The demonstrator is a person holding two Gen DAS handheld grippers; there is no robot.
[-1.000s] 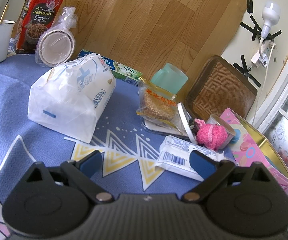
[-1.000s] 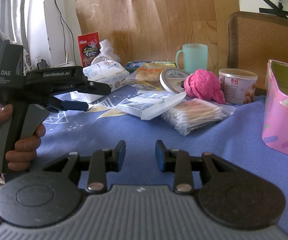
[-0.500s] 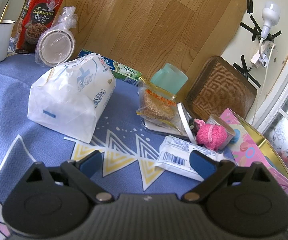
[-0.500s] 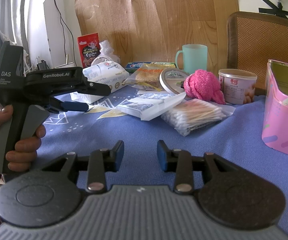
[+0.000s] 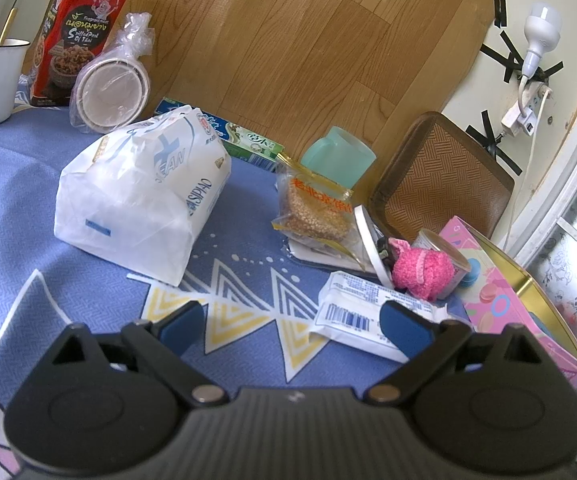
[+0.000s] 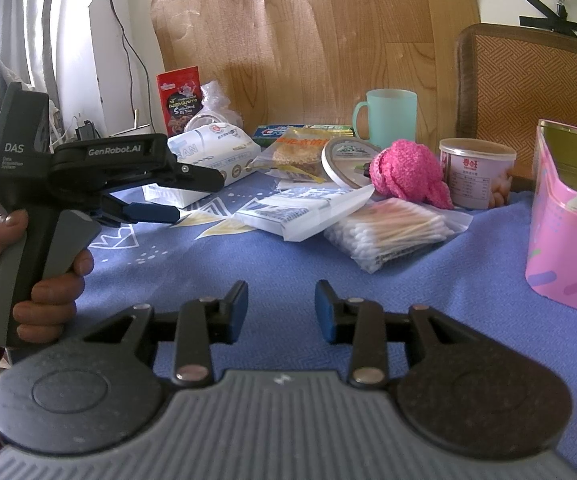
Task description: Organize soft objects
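1. Since a second ago, your right claw point(image 6: 281, 308) has parted its pads a touch more; both hands and everything on the table point(image 6: 428, 300) have stayed put.
2. Your right claw is partly open over bare blue cloth, holding nothing.
3. Your left claw point(image 5: 294, 320) gapes wide and empty above the cloth.
4. The pink knitted cloth point(image 6: 408, 174) lies bunched beside the small tub point(image 6: 476, 172), just behind the cotton swab bag point(image 6: 392, 232).
5. The pink tin point(image 6: 568, 248) stands open at the right.
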